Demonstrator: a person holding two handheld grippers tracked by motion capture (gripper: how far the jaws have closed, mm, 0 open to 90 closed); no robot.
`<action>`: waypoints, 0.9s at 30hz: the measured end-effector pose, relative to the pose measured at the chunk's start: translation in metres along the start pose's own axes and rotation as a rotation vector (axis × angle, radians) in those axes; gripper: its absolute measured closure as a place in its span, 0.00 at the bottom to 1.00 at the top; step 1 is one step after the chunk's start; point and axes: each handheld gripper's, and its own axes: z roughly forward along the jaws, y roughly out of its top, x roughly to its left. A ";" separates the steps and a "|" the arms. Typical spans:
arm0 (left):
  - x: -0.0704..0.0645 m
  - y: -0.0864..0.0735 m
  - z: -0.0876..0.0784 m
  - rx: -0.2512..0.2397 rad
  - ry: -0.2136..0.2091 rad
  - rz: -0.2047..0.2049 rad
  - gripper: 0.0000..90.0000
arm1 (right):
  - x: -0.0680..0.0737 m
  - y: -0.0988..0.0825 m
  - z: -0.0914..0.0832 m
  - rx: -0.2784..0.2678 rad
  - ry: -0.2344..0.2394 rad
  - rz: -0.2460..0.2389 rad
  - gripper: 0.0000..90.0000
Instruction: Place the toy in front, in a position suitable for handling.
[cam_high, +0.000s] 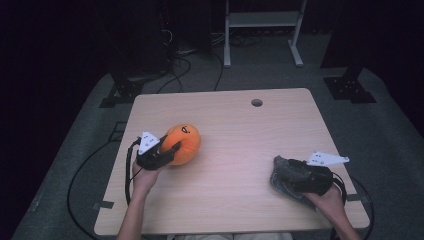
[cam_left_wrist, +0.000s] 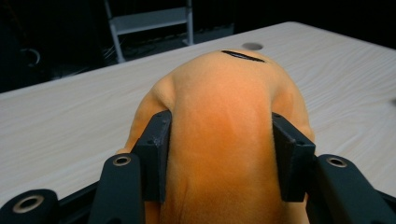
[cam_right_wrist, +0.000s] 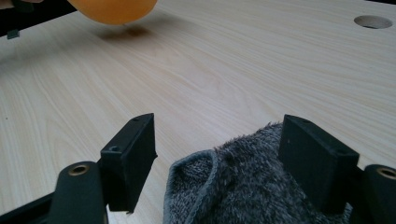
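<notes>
Plush pumpkin (cam_left_wrist: 224, 140) squeezed in left gripper (cam_left_wrist: 222, 154), underside hidden, right gripper (cam_right_wrist: 217, 158) open around grey towel (cam_right_wrist: 243, 186).

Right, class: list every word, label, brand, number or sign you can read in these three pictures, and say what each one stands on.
None: no readable text in any view.
Orange plush toy: it bears a black stitched curved mark, not a letter.
Grey towel, wooden table, left gripper and right gripper: no label or number visible.
</notes>
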 end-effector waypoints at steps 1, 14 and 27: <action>-0.003 0.002 0.000 -0.003 -0.011 0.004 0.53 | -0.001 0.000 0.000 0.002 -0.002 0.002 0.29; -0.046 0.012 0.012 -0.006 -0.180 0.062 0.52 | -0.010 -0.003 -0.005 -0.004 -0.019 0.016 0.31; -0.092 0.014 0.025 0.011 -0.313 0.132 0.51 | -0.027 -0.007 -0.006 0.023 -0.078 0.073 0.34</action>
